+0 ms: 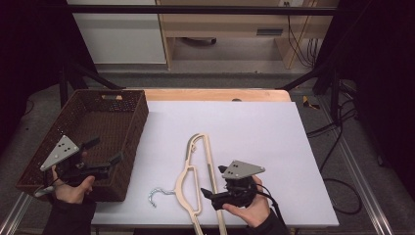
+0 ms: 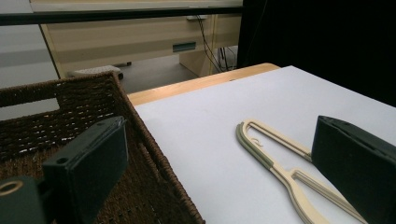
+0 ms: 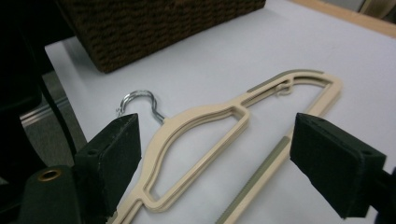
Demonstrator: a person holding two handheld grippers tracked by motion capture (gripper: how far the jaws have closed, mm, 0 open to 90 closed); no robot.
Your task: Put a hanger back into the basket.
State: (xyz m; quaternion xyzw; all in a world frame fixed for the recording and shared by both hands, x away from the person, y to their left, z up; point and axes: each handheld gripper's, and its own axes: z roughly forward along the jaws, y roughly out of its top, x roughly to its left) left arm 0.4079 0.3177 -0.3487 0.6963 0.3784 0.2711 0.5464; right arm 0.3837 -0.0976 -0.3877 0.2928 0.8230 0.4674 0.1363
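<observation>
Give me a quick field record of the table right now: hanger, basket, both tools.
hanger: cream plastic hanger flat on the white table sheet, metal hook toward the near edge
basket: brown wicker basket at the table's left side, nothing seen inside
left tool: open, over the basket
right tool: open, low beside the hanger, not gripping it

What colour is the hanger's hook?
Silver metal; the hook shows best in the right gripper view, on a cream hanger.

brown wicker basket [image 1: 129,128] on white table [image 1: 254,127]
</observation>
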